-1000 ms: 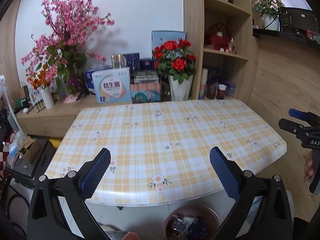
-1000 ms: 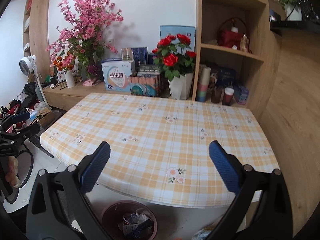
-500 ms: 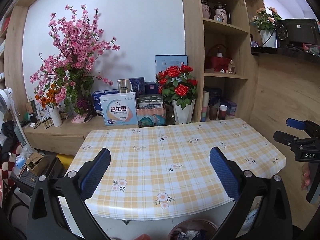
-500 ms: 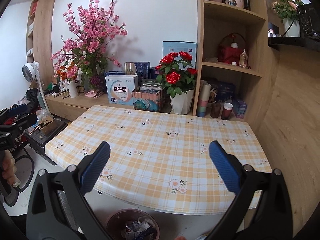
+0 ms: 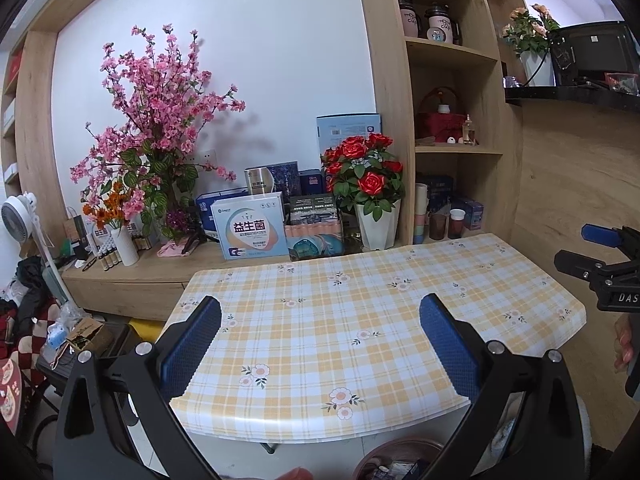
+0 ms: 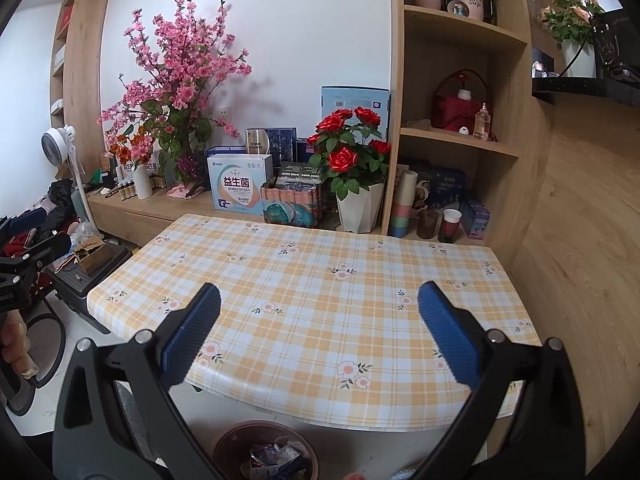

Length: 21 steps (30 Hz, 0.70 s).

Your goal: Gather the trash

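Both grippers are hovering wide open and empty: the left gripper and the right gripper are gaping over the near edge of the yellow-and-white plaid floral tablecloth-covered table. Below that edge, the round brown trash bin is sitting on the floor, holding crumpled wrappers.

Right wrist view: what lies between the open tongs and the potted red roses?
Only bare checked tablecloth between the right tongs and the potted red roses.
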Motion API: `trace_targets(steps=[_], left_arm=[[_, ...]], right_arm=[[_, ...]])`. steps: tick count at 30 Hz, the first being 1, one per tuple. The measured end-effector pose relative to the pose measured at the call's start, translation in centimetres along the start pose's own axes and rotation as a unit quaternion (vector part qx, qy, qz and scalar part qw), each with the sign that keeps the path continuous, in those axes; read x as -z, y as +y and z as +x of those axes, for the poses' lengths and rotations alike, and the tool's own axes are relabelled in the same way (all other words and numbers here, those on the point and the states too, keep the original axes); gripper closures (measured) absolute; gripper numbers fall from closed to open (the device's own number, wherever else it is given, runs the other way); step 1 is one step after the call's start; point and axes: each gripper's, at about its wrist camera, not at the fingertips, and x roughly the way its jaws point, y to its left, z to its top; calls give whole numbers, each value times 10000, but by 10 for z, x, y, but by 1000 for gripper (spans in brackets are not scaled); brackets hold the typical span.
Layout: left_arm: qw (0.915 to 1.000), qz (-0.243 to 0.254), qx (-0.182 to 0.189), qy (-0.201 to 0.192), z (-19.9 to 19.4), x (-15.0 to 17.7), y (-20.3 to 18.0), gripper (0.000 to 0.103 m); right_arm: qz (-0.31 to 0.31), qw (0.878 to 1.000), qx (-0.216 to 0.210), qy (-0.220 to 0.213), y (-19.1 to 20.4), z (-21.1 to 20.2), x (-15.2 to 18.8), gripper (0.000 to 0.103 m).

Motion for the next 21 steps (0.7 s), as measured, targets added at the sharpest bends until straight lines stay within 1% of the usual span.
trace_targets(steps=[6,12,21], left_arm=[[9999,-136,9,54,0,2,6,6],[9998,-147,144,65,0,3,5,6],[9998,-166,84,68,-1,4,5,6]], right_arm=[[5,10000,-4,10,0,0,0,6],[0,10000,-3,7,-1,0,0,6],[-1,10000,-1,1,-1,0,0,6]])
